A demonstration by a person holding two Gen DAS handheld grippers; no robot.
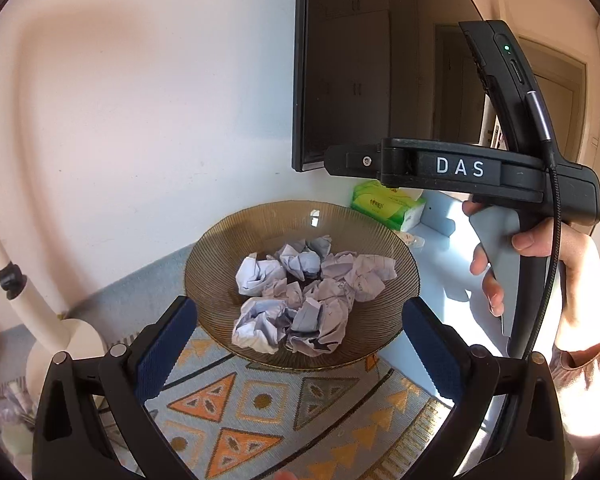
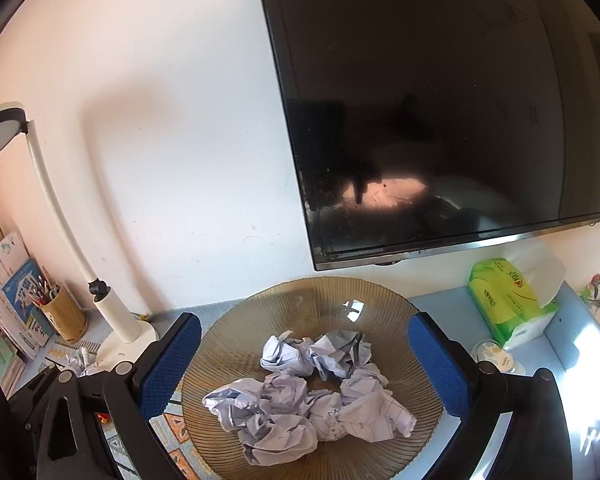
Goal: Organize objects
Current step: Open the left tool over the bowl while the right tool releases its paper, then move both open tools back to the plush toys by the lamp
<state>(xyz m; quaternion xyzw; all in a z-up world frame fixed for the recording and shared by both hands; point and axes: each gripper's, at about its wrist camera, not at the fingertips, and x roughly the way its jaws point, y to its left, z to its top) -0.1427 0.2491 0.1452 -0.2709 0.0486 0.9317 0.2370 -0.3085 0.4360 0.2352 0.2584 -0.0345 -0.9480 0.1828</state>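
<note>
An amber ribbed glass bowl (image 1: 260, 216) (image 2: 300, 292) sits on the desk and holds several crumpled white paper balls (image 1: 300, 292) (image 2: 308, 396). My left gripper (image 1: 300, 306) hangs open just in front of the bowl, its blue pads (image 1: 166, 344) spread to either side with nothing between them. My right gripper (image 2: 306, 320) is also open above the bowl's near half and holds nothing. In the left wrist view, the right gripper (image 1: 332, 160) shows side-on at the upper right, held by a hand (image 1: 540, 248) well above the bowl.
A dark screen (image 1: 340, 80) (image 2: 440, 120) hangs on the wall behind. A green tissue pack (image 1: 384, 204) (image 2: 508, 300) lies to the right, and a small jar (image 2: 492, 354) sits near it. At left are a white lamp (image 2: 112, 320), a pen holder (image 2: 62, 312), books (image 2: 8, 280) and a loose paper ball (image 2: 80, 360). A patterned mat (image 1: 260, 400) lies under the bowl.
</note>
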